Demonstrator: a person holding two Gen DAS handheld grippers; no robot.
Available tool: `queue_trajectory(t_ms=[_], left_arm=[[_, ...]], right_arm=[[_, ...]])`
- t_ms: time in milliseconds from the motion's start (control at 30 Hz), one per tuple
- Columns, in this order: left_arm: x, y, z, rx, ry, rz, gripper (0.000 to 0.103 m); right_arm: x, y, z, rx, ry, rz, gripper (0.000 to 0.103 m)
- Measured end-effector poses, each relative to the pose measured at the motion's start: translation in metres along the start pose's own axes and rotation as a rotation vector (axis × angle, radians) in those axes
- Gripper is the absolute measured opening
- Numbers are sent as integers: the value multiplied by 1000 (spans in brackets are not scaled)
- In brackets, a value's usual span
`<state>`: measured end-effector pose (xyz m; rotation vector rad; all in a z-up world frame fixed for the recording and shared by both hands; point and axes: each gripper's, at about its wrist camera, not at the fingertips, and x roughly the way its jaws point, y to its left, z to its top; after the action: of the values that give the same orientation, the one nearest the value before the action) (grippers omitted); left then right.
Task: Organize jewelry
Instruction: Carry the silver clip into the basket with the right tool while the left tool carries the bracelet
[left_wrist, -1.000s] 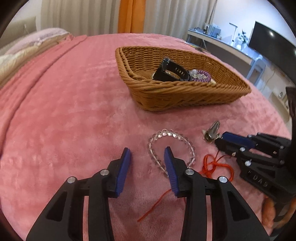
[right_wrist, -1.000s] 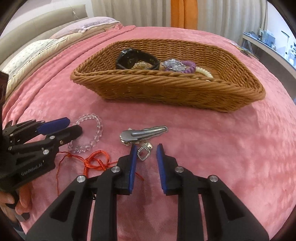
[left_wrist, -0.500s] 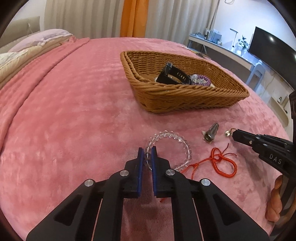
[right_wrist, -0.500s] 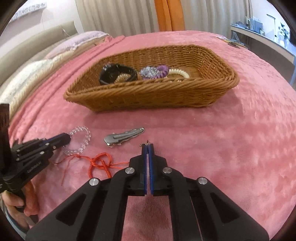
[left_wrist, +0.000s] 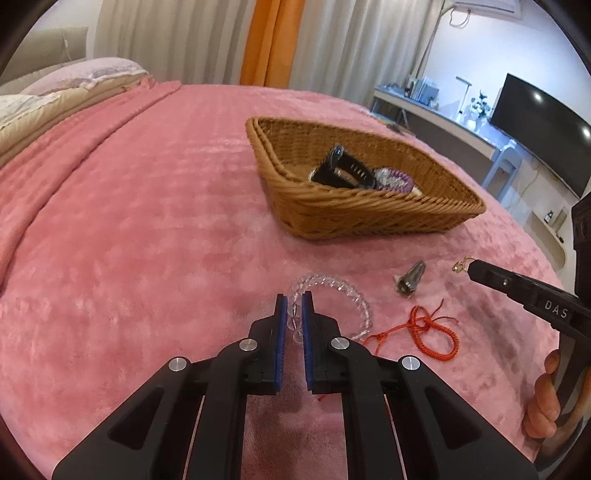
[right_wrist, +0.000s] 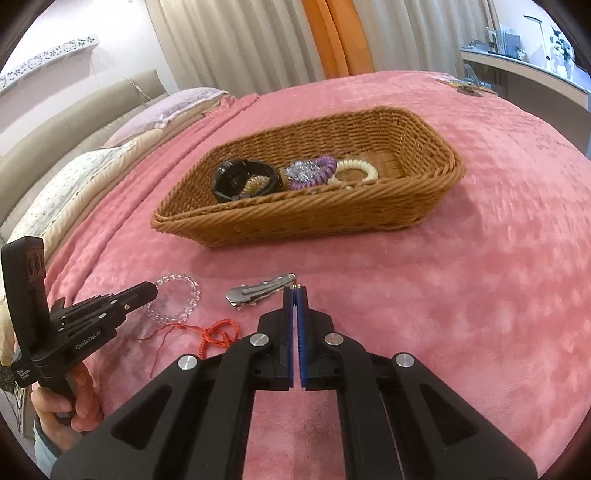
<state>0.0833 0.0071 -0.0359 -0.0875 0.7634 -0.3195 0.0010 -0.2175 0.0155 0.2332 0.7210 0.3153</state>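
Both tongs grip — left tongs (left_wrist: 293, 302) the bead bracelet (left_wrist: 332, 288), right tongs (right_wrist: 295, 291) a small earring (left_wrist: 460, 265); the basket (right_wrist: 369, 218) lies straight ahead — nearer the right.

clear bead bracelet (left_wrist: 332, 295): pinched, on blanket | small earring (left_wrist: 460, 265): held | basket (right_wrist: 332, 221): holding jewelry

White capitals "DAS" stand on the black side of the right gripper (left_wrist: 466, 266), seen from the left wrist camera. From the right wrist camera, the left gripper (right_wrist: 153, 288) carries "GenRobot.AI" in white along its body, and a smaller white marking lower on its handle is too blurred to read.
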Motion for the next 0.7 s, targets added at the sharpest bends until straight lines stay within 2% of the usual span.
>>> queue_trajectory(t_ms=[233, 700], left_arm=[[-24, 6, 2, -31, -120, -81, 6], [-48, -7, 8, -14, -226, -164, 6]], right_arm=[[-15, 7, 1, -35, -58, 10, 1], [-43, 15, 10, -41, -132, 40, 1]])
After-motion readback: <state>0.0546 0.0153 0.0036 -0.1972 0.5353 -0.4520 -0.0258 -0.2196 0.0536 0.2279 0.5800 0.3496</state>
